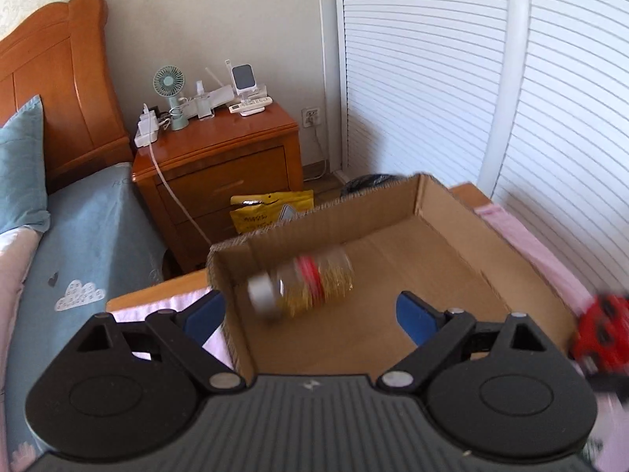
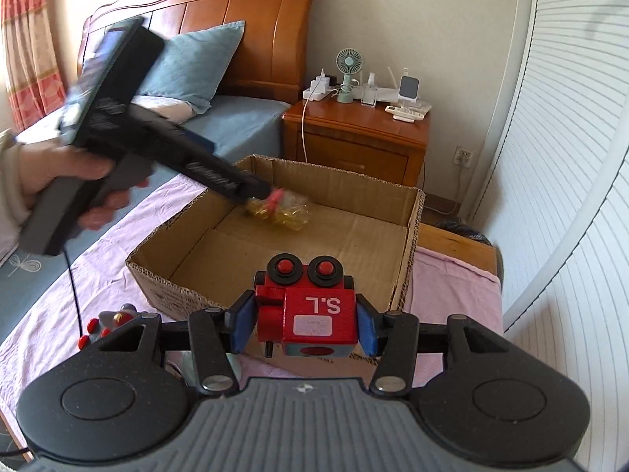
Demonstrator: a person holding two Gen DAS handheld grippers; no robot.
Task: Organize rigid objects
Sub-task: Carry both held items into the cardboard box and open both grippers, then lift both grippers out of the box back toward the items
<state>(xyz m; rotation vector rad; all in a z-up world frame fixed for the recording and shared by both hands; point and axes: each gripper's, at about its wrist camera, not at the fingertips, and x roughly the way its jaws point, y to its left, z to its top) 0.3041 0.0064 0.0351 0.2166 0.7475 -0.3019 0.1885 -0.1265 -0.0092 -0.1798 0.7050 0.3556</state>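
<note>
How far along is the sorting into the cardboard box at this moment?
Done: the clear bottle with red band and yellow contents is inside the brown cardboard box, free of the open left gripper. In hand: the right gripper clamps the red wooden toy block lettered S.L, short of the box. Left: a small grey-and-red toy on the pink cloth.

Pink-clothed table [image 2: 452,275], cardboard box [image 2: 409,212], grey toy [image 2: 114,320]

text: "S.L", upside down | on: red toy block [image 2: 314,314] front face
</note>
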